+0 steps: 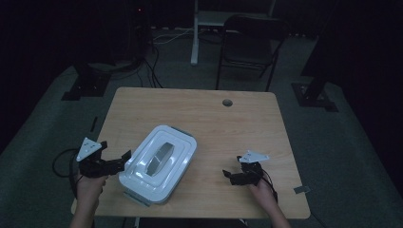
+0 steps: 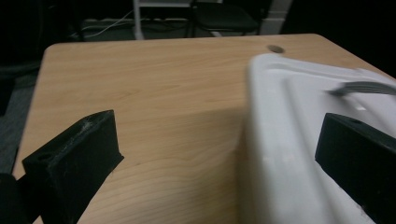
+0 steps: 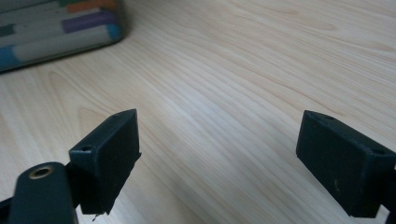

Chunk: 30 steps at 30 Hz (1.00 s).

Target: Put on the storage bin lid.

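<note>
Thing in hand: a white rectangular plastic storage box with a stepped lid and a grey recessed handle [image 1: 158, 162], lying on the light wooden surface [image 1: 228, 128], lower left of centre in the high view.
Long axis: it runs diagonally, from the lower left of the frame up toward the right.
Left gripper [image 1: 124, 159]: just beside the box's left long side, jaws spread wide with nothing between them; in the left gripper view the lid edge [image 2: 280, 140] fills the right half, with the right-hand jaw over it.
Right gripper [image 1: 227, 175]: lower right of the high view, well apart from the box, jaws wide over bare wood.
Nearer hand: the left, by far.
Direction from jaws: the box lies to the right of the left gripper and to the left of the right one.
</note>
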Tool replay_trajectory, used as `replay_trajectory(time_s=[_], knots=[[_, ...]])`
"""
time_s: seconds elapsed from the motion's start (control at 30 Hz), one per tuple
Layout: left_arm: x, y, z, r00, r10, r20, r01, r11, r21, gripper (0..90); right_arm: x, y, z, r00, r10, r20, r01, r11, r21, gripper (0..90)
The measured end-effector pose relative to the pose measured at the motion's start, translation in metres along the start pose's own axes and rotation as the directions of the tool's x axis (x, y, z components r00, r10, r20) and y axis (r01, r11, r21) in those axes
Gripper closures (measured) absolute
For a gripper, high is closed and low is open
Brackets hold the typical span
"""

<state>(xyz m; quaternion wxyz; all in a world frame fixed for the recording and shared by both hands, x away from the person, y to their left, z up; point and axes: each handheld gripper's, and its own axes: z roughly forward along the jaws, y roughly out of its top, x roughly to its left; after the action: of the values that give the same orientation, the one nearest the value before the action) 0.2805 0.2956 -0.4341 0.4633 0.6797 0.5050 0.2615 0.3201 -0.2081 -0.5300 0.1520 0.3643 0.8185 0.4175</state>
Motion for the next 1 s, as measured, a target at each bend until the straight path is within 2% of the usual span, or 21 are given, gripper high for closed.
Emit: replay_trajectory(time_s=[0.07, 0.13, 0.2, 0.27, 0.4, 0.67, 0.77, 0.83, 0.9, 1.0], knots=[[0.01, -0.006, 0.003, 0.9998, -0.009, -0.017, 0.009, 0.9998, -0.018, 0.5, -0.006, -0.003, -0.005, 0.9997, 0.011, 0.021, -0.011, 1.0, -0.002, 13.0], [0.02, -0.013, 0.008, 0.9989, -0.027, -0.039, 0.027, 0.9996, 0.007, 0.5, -0.012, -0.007, -0.011, 0.9986, 0.029, 0.043, -0.029, 1.0, -0.006, 13.0], [0.029, -0.022, 0.014, 0.9981, -0.044, -0.043, 0.045, 0.9989, 0.012, 0.5, -0.018, -0.012, -0.017, 0.9971, 0.042, 0.064, -0.041, 0.999, -0.007, 13.0], [0.035, -0.03, 0.02, 0.9978, -0.029, -0.059, 0.032, 0.9987, 0.039, 0.5, -0.023, -0.017, -0.022, 0.9945, 0.055, 0.088, -0.055, 0.998, -0.008, 13.0], [0.044, -0.048, 0.032, 0.9972, -0.037, -0.065, 0.041, 0.9972, 0.063, 0.5, -0.033, -0.025, -0.031, 0.9883, 0.086, 0.125, -0.085, 0.996, -0.013, 13.0], [0.038, -0.066, 0.047, 0.9994, -0.012, -0.031, 0.015, 0.9944, 0.105, 0.5, -0.045, -0.037, -0.04, 0.9591, 0.155, 0.237, -0.156, 0.988, -0.014, 13.0], [0.032, -0.071, 0.05, 0.9996, -0.008, -0.027, 0.011, 0.9933, 0.115, 0.5, -0.047, -0.04, -0.038, 0.9577, 0.138, 0.252, -0.145, 0.989, 0.007, 13.0], [0.029, -0.073, 0.052, 0.9999, 0.003, -0.014, -0.001, 0.9918, 0.128, 0.5, -0.048, -0.043, -0.038, 0.9526, 0.146, 0.267, -0.154, 0.988, 0.01, 13.0], [0.027, -0.075, 0.055, 1.0, 0.009, -0.005, -0.008, 0.9902, 0.14, 0.5, -0.05, -0.045, -0.038, 0.9431, 0.166, 0.288, -0.177, 0.984, 0.011, 13.0], [0.025, -0.076, 0.057, 1.0, 0.006, 0.007, -0.007, 0.9889, 0.148, 0.5, -0.056, -0.05, -0.039, 0.9206, 0.209, 0.33, -0.23, 0.973, 0.026, 13.0]])
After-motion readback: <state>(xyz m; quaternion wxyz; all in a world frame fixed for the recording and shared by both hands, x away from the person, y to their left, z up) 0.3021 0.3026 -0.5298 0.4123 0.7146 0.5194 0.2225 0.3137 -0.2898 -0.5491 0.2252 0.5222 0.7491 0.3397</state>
